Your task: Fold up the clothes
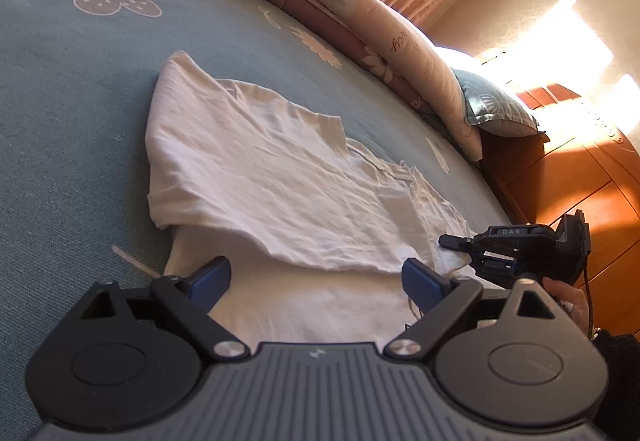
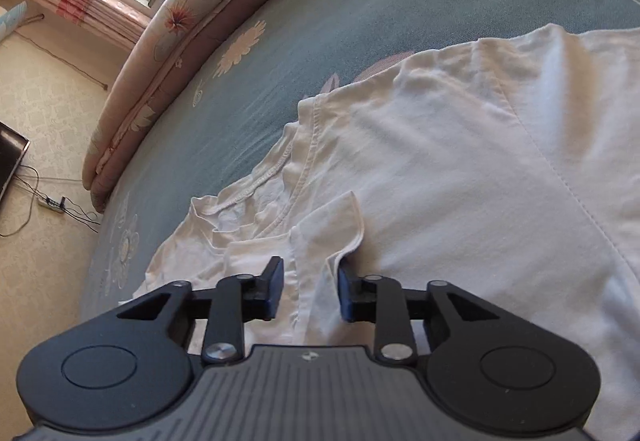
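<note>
White T-shirt [image 1: 256, 177] lies on the blue bed sheet [image 1: 72, 89], one side folded across its body so the layers stack flat. In the left wrist view, the left tool [image 1: 316, 277] gapes wide and empty at 6 o'clock over the hem; the right tool [image 1: 452, 241] sits at 4 o'clock. In the right wrist view, that tool [image 2: 310, 291], half open, straddles a sleeve fold [image 2: 320, 241] by the neckline, seemingly to pinch it.

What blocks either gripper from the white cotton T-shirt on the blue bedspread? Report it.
Nothing visible does. The white cotton T-shirt lies alone on the blue floral bedspread. The left gripper is open just above its near edge; the right gripper is open with a fabric fold between its fingers. The rolled pink quilt lies well beyond.
</note>
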Demonstrator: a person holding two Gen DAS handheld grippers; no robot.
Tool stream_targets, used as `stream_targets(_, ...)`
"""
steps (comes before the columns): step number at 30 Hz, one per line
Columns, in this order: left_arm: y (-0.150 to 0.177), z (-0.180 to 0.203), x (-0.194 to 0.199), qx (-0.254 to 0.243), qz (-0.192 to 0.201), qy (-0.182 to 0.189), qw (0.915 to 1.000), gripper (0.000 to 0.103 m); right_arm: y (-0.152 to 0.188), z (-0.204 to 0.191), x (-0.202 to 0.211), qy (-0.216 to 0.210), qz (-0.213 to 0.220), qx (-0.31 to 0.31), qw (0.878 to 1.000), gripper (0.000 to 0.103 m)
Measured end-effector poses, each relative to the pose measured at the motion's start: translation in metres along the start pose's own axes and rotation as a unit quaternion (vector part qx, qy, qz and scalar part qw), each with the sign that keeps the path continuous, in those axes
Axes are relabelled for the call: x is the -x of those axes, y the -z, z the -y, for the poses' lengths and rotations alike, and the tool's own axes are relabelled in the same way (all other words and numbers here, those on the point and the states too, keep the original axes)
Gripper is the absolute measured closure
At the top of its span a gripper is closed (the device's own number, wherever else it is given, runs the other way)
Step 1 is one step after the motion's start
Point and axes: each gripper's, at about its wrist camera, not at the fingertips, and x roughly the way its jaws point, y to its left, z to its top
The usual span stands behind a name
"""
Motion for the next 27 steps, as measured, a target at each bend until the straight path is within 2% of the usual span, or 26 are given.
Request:
stream_targets(3, -0.001, -0.001, 0.002, 0.006, 0.0, 0.003, 1.0, 0.011, -0.001, -0.004, 0.011, 0.013, 0.015, 0.007, 1.0, 0.097)
stream_targets(8, -0.002, -0.008, 0.002, 0.025, 0.003, 0.018, 0.9995, 0.011, -0.017, -0.014, 0.039, 0.001, 0.064, 0.007, 0.998, 0.099)
stream_targets(14, -0.003, -0.014, 0.001, 0.041, 0.006, 0.029, 0.9987, 0.011, -0.034, -0.018, 0.062, 0.013, 0.1, 0.019, 0.995, 0.099)
stream_targets(19, -0.005, -0.014, 0.001, 0.042, 0.02, 0.036, 0.9982, 0.011, -0.036, -0.01, 0.058, 0.034, 0.096, 0.019, 0.995, 0.099)
stream_targets(24, -0.01, -0.019, -0.009, 0.06, 0.036, 0.061, 0.9957, 0.011, -0.032, -0.002, 0.053, 0.029, 0.094, 0.004, 0.995, 0.099)
stream_targets(27, -0.011, -0.019, -0.012, 0.064, 0.075, 0.061, 0.9932, 0.011, -0.027, -0.003, 0.054, 0.028, 0.086, 0.009, 0.996, 0.099)
